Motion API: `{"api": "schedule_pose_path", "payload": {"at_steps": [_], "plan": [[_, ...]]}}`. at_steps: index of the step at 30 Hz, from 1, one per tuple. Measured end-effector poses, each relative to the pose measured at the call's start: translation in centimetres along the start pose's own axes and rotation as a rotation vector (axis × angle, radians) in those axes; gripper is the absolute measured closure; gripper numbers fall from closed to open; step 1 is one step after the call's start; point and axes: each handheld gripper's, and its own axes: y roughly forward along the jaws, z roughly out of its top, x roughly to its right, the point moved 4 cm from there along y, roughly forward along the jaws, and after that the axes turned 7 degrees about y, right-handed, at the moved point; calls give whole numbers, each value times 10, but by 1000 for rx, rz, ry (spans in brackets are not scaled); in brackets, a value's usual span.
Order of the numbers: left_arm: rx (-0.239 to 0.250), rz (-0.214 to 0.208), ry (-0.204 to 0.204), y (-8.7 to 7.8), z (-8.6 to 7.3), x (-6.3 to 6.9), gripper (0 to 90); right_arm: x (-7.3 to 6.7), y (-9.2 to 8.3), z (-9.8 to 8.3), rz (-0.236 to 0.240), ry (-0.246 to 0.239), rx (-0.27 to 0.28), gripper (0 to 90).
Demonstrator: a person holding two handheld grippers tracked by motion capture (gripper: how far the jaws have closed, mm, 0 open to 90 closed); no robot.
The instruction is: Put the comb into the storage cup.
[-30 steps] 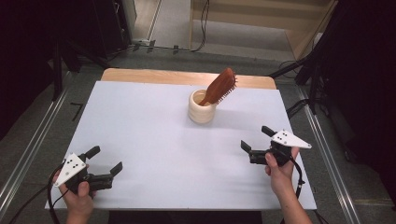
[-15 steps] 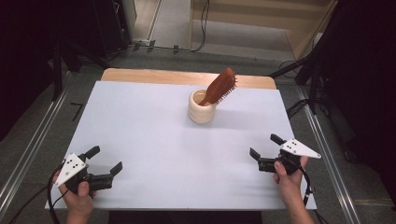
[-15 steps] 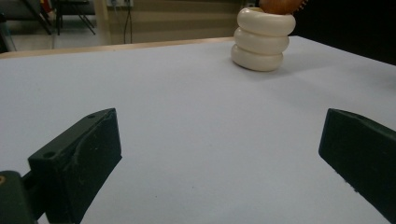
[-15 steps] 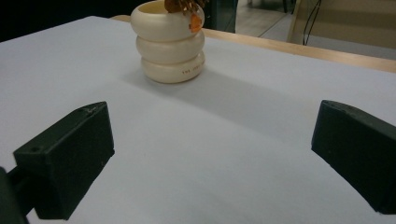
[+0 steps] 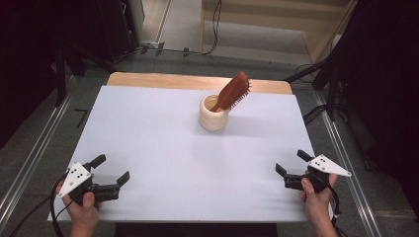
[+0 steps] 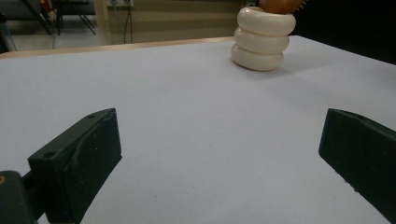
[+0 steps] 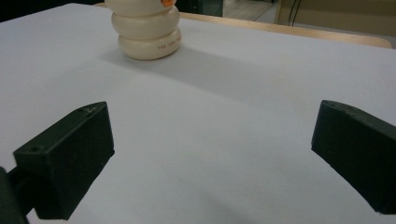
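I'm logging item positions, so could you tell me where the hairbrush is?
The hairbrush stands tilted in the cream holder, far centre of the table.

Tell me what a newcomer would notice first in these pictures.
The eye goes first to the reddish-brown hairbrush leaning, bristle head up, out of a cream ribbed cup toward the far side of the white table. Next come the two hand-held grippers at the near corners, the left gripper and the right gripper, both open and holding nothing.
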Motion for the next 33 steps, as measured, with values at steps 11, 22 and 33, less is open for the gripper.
{"api": "schedule_pose_path", "payload": {"at_steps": [11,22,33], "plan": [[0,-1,0,0,0,0,0,12,-11,-11,-19,18,7,0],[0,-4,1,0,0,0,0,20,-24,-20,-37,18,12,0],[-6,-2,3,0,0,0,0,28,-36,-25,-49,32,20,0]]}}
